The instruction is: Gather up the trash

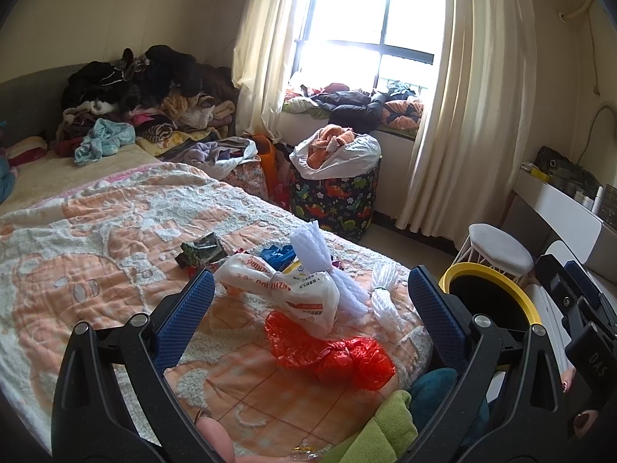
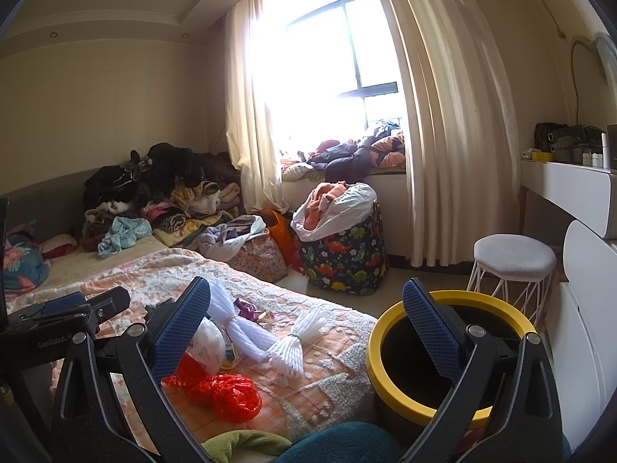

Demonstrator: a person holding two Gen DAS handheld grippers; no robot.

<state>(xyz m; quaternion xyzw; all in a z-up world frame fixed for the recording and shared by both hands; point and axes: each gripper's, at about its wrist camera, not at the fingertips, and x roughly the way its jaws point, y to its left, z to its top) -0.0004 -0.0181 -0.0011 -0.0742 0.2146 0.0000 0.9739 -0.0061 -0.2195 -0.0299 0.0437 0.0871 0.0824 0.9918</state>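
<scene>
The red plastic bag lies on the bed, low in the middle of the left view. It looks light, soft and crinkly, so pinch its bunched knot. It stretches from upper left to lower right. The left tool and right tool are wide open, holding nothing. The yellow bin stands beside the bed.

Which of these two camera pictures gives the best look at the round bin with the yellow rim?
The right wrist view: the yellow-rimmed round bin shows almost its whole ring and dark inside beside the bed. The left wrist view catches only part of the rim, behind a gripper finger.
</scene>
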